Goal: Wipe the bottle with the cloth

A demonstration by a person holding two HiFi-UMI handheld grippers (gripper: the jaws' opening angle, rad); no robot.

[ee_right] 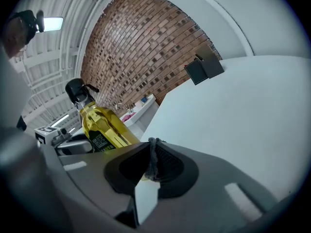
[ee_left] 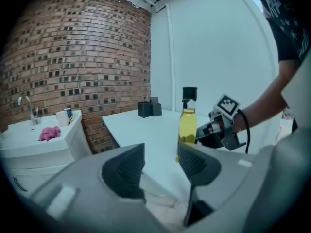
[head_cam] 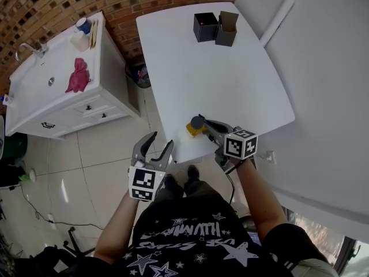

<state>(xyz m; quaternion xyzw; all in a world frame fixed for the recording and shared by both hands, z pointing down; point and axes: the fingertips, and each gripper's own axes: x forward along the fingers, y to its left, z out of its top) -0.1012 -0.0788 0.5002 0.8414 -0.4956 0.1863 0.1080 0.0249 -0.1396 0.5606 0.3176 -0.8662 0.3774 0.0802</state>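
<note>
A bottle [head_cam: 196, 127] of yellow liquid with a dark cap stands upright at the near edge of the white table [head_cam: 230, 68], close to the person's end of it. The right gripper [head_cam: 209, 126] reaches over that same near edge and sits just beside the bottle, which shows off to the left of its jaws in the right gripper view. Those jaws are pressed fully together. Only a thin grey ridge shows along the seam, and I cannot tell what it is; the bottle is not between them. The left gripper [head_cam: 161, 140] hangs off the table's near left corner, over the tiled floor. Its jaws are partly spread with nothing between the pads. The pink cloth [head_cam: 78, 77] lies well away from the table, on a white sink cabinet [head_cam: 34, 105] past the table's left side. Two dark boxes [head_cam: 214, 27] stand together at the table's far end.
</note>
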